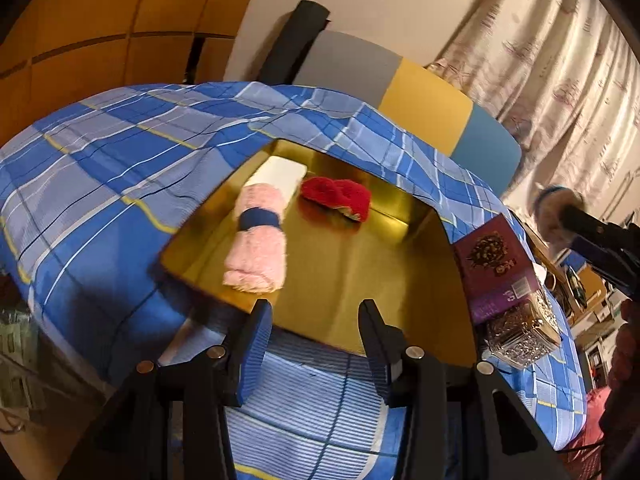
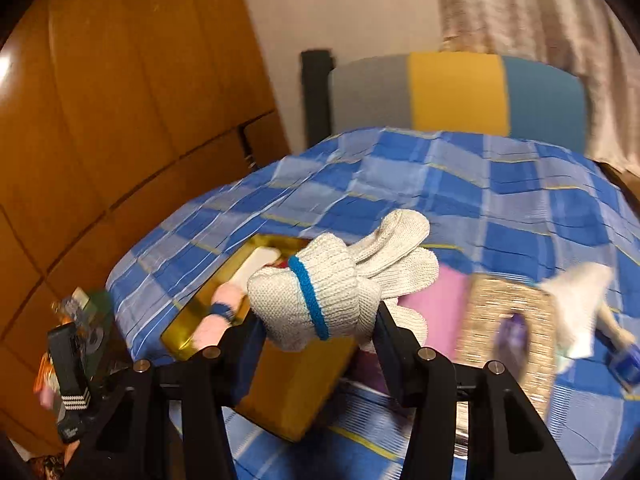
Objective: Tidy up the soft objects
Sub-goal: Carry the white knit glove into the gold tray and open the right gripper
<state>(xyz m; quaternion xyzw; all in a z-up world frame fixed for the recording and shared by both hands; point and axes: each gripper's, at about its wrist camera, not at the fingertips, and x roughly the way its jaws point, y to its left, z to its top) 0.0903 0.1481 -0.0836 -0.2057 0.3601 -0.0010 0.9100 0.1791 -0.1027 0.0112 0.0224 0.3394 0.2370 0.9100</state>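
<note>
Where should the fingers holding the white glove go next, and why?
Probably over the gold tray and down onto its bare part. The right gripper is shut on the rolled white glove above the tray's near edge, and the pink towel roll and red fuzzy thing already lie inside. The left gripper is open, holding nothing.

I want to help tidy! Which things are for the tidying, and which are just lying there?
For the tidying: gloves in the right tool, pink towel, red cloth, gold tray.
Just lying there: purple box, glass jar, chair.
</note>
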